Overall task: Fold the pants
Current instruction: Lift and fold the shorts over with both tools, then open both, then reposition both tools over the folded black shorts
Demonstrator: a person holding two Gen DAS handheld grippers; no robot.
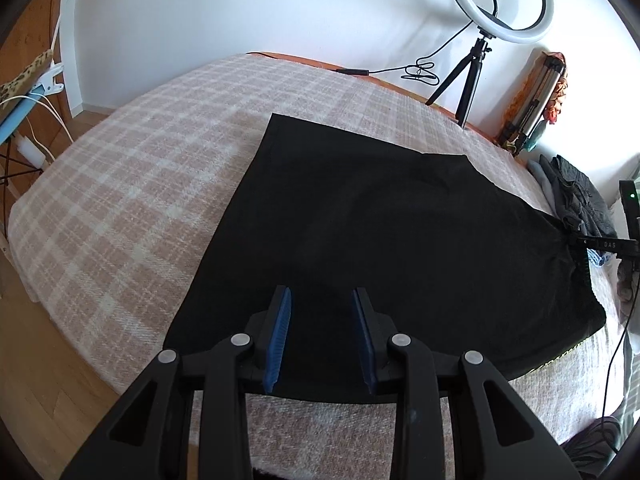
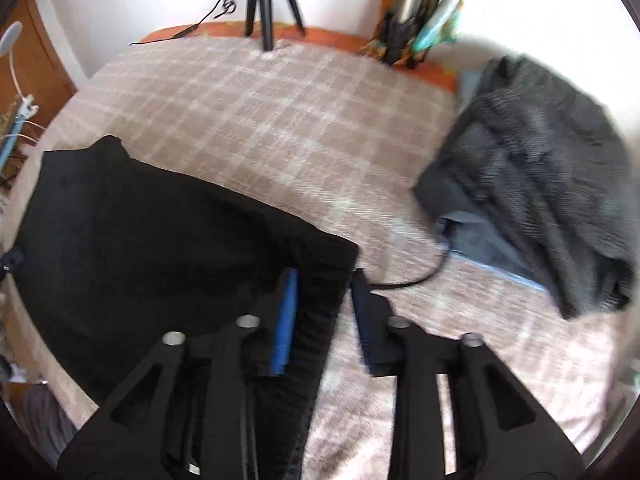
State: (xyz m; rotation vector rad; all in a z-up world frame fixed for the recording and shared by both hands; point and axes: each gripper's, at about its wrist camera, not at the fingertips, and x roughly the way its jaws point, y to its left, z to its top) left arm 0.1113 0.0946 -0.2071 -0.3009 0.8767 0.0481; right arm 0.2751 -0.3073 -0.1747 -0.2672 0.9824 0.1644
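1. Pants (image 1: 360, 240) lie flat on the blanket (image 1: 120, 200), already folded to a wide slab. Both my jaws are open, holding nothing.
2. Left gripper (image 1: 321, 336) hovers over the near hem; a shallow pinch could take the top layer only.
3. Right gripper (image 2: 324, 316) straddles the waist corner; view's blurred, so it could miss the edge or snag the cable (image 2: 416, 278).

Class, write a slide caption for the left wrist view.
Open left claw over black pants spread flat on a plaid blanket.

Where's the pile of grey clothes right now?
The grey clothes lie at the right edge of the checked blanket in the right wrist view, apart from the black pants.
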